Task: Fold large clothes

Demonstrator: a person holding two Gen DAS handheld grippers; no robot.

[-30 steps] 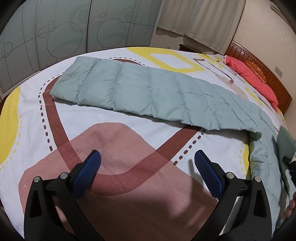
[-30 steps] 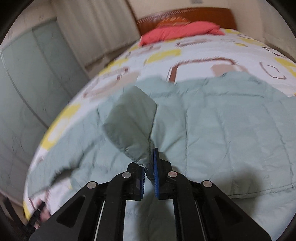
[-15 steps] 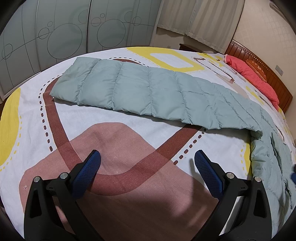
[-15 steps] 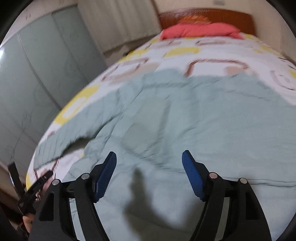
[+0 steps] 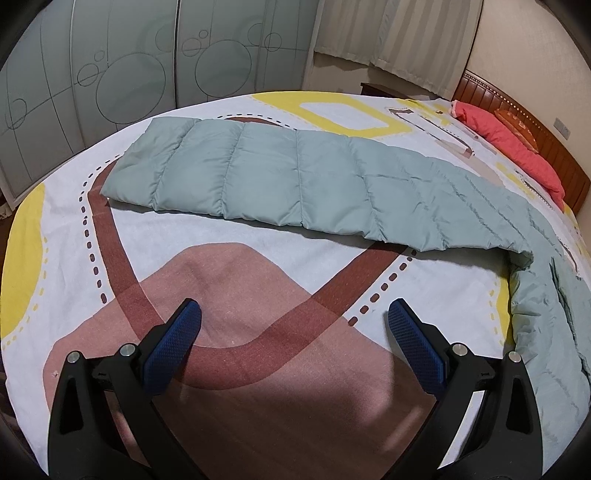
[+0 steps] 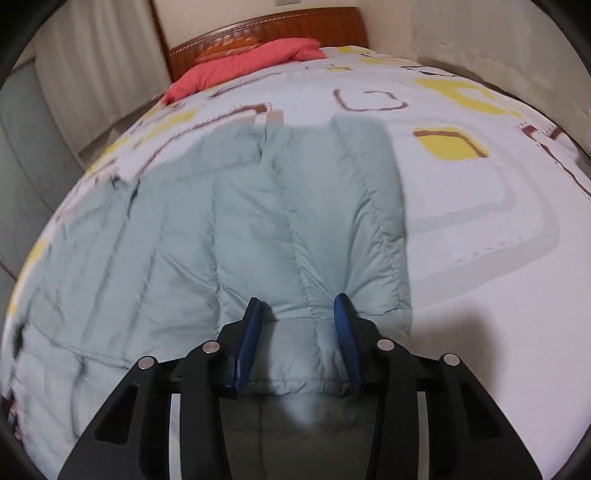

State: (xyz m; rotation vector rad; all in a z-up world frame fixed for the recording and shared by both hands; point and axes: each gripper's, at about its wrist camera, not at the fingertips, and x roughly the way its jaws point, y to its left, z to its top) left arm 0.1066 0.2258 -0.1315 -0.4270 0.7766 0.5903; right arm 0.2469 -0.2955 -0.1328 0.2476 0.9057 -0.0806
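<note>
A pale green quilted down jacket (image 5: 258,177) lies spread on the bed, one long sleeve stretched toward the far left and its body bunched at the right edge (image 5: 546,314). My left gripper (image 5: 293,325) hovers open over the bare sheet in front of the sleeve, with nothing between its blue pads. In the right wrist view the jacket (image 6: 240,221) fills the left and middle of the bed. My right gripper (image 6: 297,317) straddles a puffy section at the jacket's near hem. Its jaws are closing with that fabric between them, and a firm grip does not show.
The patterned bedsheet (image 5: 74,221) of white, yellow and brown covers the whole bed, bare to the jacket's right (image 6: 480,258). A red pillow (image 6: 251,62) lies against the wooden headboard (image 6: 266,26). Frosted wardrobe doors (image 5: 110,66) and curtains (image 5: 399,33) stand beyond the bed.
My right gripper released the raised fold, which dropped flat, then swung along the jacket to its near hem, where the jaws have narrowed around the fabric. The left gripper has not moved.
</note>
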